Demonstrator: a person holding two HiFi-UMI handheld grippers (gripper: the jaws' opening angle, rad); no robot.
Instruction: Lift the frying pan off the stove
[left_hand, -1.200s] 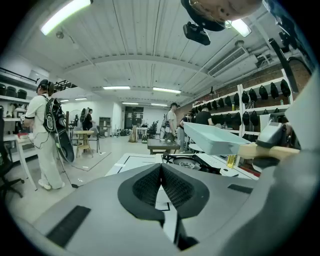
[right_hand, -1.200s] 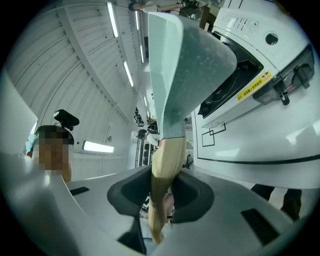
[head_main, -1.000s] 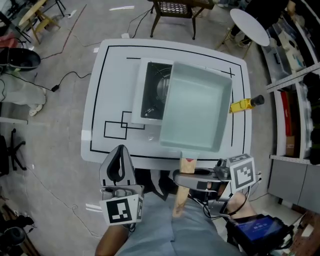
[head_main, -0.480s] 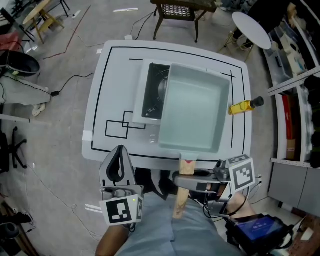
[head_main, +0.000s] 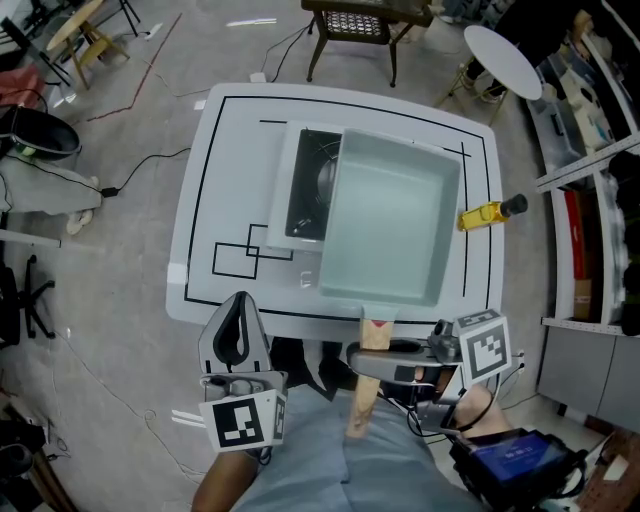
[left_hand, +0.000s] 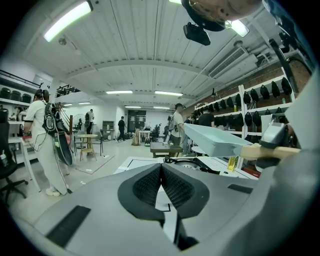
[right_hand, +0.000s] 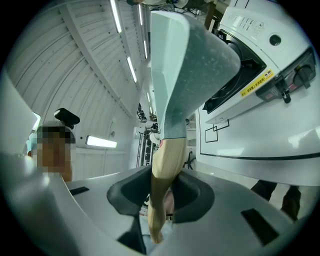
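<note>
A square pale-green frying pan (head_main: 390, 225) hangs tilted above the table, over the right part of the white portable stove (head_main: 300, 180). Its wooden handle (head_main: 368, 370) points toward me, and my right gripper (head_main: 372, 358) is shut on it. In the right gripper view the handle (right_hand: 164, 175) runs between the dark pads, with the pan (right_hand: 185, 65) above and the stove (right_hand: 260, 65) beyond. My left gripper (head_main: 236, 335) hovers off the table's near edge, shut with nothing in it. In the left gripper view its pads (left_hand: 161, 182) meet, and the pan (left_hand: 215, 140) shows raised at the right.
The white table (head_main: 200, 270) bears black outline markings. A yellow tool (head_main: 487, 211) lies at its right edge. Beyond it stand a dark chair (head_main: 350, 18) and a round white side table (head_main: 500, 50). Cables trail on the floor at the left. People stand far off.
</note>
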